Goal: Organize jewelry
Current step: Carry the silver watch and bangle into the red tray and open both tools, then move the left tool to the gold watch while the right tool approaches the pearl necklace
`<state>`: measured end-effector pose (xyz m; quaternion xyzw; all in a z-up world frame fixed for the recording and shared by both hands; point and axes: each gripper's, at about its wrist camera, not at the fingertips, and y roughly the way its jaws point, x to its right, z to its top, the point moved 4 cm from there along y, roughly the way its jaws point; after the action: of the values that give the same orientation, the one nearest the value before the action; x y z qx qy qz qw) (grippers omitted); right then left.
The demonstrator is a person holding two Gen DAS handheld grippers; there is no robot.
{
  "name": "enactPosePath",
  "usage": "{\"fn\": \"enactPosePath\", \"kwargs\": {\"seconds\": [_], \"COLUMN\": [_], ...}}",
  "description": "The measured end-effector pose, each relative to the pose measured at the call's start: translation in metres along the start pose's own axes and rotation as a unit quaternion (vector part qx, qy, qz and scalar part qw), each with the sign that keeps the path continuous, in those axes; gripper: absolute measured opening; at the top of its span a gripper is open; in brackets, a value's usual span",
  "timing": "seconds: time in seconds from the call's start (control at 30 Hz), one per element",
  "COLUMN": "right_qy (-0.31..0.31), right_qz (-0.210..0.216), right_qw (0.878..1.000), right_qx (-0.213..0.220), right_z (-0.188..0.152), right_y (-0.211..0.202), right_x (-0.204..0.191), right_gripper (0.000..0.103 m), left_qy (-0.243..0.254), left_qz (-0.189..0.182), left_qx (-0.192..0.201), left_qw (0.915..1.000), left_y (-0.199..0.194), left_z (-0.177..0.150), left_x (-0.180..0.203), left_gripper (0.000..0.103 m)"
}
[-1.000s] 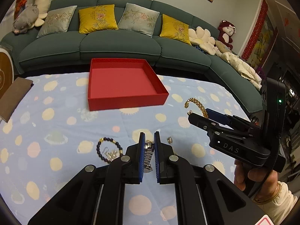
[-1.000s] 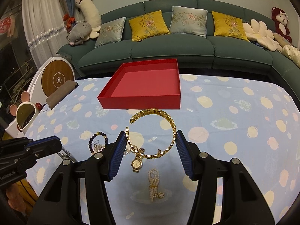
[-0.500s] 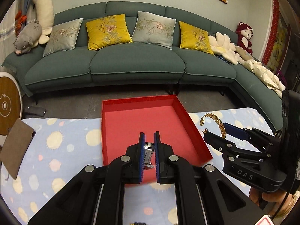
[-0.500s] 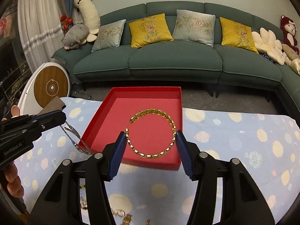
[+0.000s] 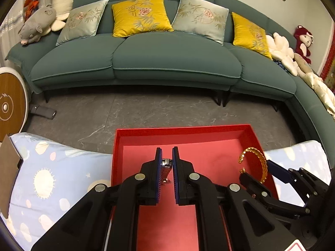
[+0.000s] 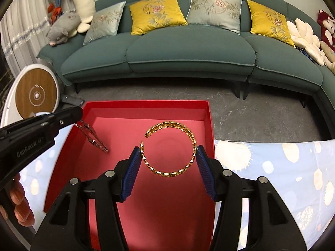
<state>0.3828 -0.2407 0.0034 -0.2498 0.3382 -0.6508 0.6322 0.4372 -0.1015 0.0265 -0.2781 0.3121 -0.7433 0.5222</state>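
My left gripper [image 5: 166, 163] is shut on a silver metal watch band [image 5: 166, 167] and holds it above the red tray [image 5: 182, 129]. The band hangs down from the left gripper in the right wrist view [image 6: 92, 135]. My right gripper [image 6: 168, 156] is shut on a gold chain-link cuff bracelet [image 6: 169, 148], held flat above the tray's floor [image 6: 205, 108]. The bracelet also shows in the left wrist view [image 5: 256, 163], over the tray's right side.
The tray sits at the far edge of a table with a light blue planet-print cloth [image 5: 48, 173]. Beyond it are grey floor and a teal sofa [image 5: 167, 56] with cushions. A round wooden-faced device [image 6: 36, 94] stands at the left.
Both grippers have moved forward from above the loose jewelry on the cloth to above the red tray, each carrying its piece. Neither has let go.
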Motion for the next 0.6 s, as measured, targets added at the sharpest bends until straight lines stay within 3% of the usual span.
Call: {"fn": "enactPosePath", "kwargs": {"seconds": [0.1, 0.2, 0.23, 0.37, 0.6], "right_qy": [0.003, 0.002, 0.004, 0.023, 0.015], "right_qz": [0.0, -0.009, -0.014, -0.011, 0.024], "right_qw": [1.0, 1.0, 1.0, 0.998, 0.997], "right_qx": [-0.013, -0.013, -0.002, 0.059, 0.071], "right_z": [0.0, 0.002, 0.003, 0.0, -0.048], "right_y": [0.012, 0.017, 0.014, -0.016, -0.096], "right_x": [0.003, 0.005, 0.006, 0.012, 0.02], "right_gripper": [0.053, 0.056, 0.061, 0.064, 0.064], "left_qy": [-0.014, -0.05, -0.063, -0.096, -0.049], "left_qz": [0.005, 0.009, 0.014, 0.011, -0.005], "left_qx": [0.002, 0.02, 0.028, 0.06, 0.062], "left_qw": [0.9999, 0.9985, 0.9975, 0.9935, 0.9969], "left_y": [0.013, 0.015, 0.013, -0.015, -0.093], "left_z": [0.005, 0.01, 0.012, 0.013, -0.044], "left_x": [-0.007, -0.018, -0.022, -0.039, -0.046], "left_gripper": [0.008, 0.028, 0.037, 0.044, 0.049]}}
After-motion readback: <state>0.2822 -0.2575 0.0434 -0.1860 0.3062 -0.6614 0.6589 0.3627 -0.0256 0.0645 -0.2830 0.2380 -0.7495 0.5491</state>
